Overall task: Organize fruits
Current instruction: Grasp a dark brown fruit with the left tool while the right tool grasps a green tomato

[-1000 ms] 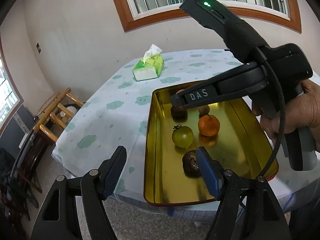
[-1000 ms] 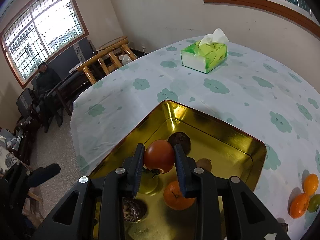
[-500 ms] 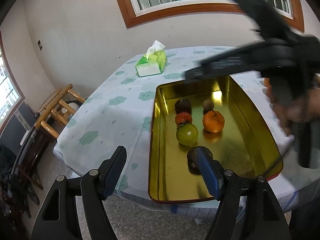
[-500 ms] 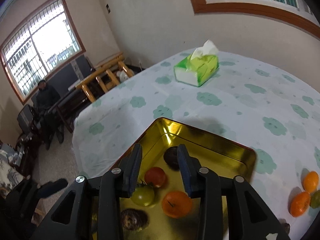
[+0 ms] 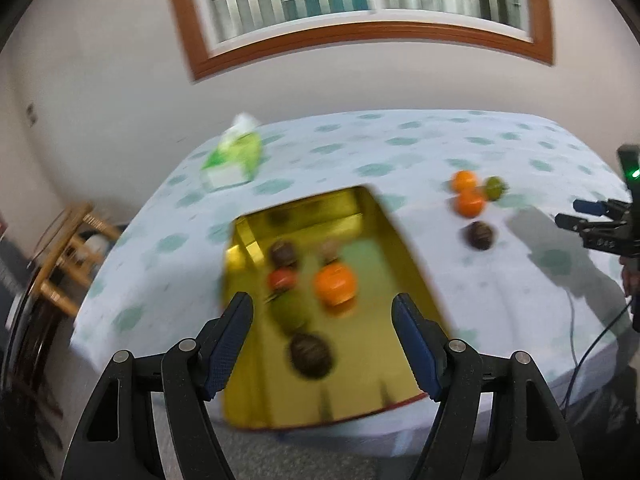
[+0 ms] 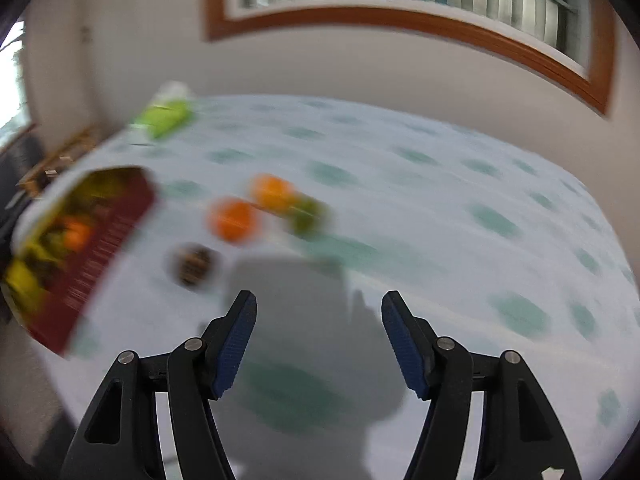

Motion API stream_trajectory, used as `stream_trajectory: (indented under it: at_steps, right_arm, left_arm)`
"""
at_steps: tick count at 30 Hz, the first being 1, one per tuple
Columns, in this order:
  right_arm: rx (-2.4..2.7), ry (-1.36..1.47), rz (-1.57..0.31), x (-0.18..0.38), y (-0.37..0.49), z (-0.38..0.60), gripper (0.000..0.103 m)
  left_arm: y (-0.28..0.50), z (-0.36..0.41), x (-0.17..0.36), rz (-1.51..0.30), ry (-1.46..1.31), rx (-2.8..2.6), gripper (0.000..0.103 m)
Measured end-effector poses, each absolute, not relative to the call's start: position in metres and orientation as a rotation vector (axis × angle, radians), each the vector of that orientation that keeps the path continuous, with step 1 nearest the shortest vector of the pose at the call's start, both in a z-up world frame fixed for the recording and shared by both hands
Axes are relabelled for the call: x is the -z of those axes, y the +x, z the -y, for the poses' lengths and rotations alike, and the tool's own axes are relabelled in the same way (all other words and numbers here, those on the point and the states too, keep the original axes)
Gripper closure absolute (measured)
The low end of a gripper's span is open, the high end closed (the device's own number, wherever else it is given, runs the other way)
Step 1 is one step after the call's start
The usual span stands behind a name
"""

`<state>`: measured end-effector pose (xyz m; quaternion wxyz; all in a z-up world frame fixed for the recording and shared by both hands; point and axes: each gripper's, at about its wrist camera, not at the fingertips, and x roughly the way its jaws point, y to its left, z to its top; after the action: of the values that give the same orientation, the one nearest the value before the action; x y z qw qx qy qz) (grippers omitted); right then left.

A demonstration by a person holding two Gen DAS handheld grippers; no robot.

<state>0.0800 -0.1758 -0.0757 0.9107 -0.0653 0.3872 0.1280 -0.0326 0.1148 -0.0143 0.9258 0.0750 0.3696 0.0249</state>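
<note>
Gold metal tray (image 5: pixel 404 248) sits straight ahead of the left gripper (image 5: pixel 322 344), its near end between and just beyond the spread fingertips. Left jaws wide apart, holding nothing. In the tray, blurred: orange tangerine (image 5: pixel 335 283) ahead and slightly right of centre, small red fruit (image 5: pixel 282 279) to its left, green fruit (image 5: pixel 291 312) nearer, dark brown fruit (image 5: pixel 310 355) closest to the fingers, another dark one (image 5: pixel 283 253) at the far end.

Loose cluster on the tablecloth (image 5: pixel 160 248), ahead and to the right of the left gripper: two tangerines (image 5: pixel 469 201), one green fruit (image 5: pixel 495 188), one dark round fruit (image 5: pixel 479 235).

Right gripper (image 6: pixel 319 338): jaws spread, empty. In its view the same cluster lies ahead and left of the fingers, with heavy motion blur: tangerine (image 6: pixel 233 219), dark fruit (image 6: pixel 193 265) nearer and further left. Tray off at far left. Tissue box (image 6: pixel 163 117) far left, beyond it.

Change over the last second: the right gripper was clamped on the red fruit above the tray; it let go, and the red fruit now lies in the tray beside the green one. The right gripper has swung away from the tray and now faces the loose cluster. The left view has shifted right, so that the cluster is in frame.
</note>
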Motion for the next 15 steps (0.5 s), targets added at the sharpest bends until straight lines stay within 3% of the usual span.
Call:
stream_trajectory:
  at_steps: [7, 15]
  right_arm:
    - [-0.151, 0.013, -0.852, 0.099, 0.085, 0.252, 0.038]
    - [-0.208, 0.163, -0.863, 0.106, 0.085, 0.273, 0.038]
  left_arm:
    - [0.027, -0.043, 0.015, -0.852, 0.126, 0.190, 0.031]
    - [0.095, 0.020, 0.066, -0.975, 0.155, 0.168, 0.031]
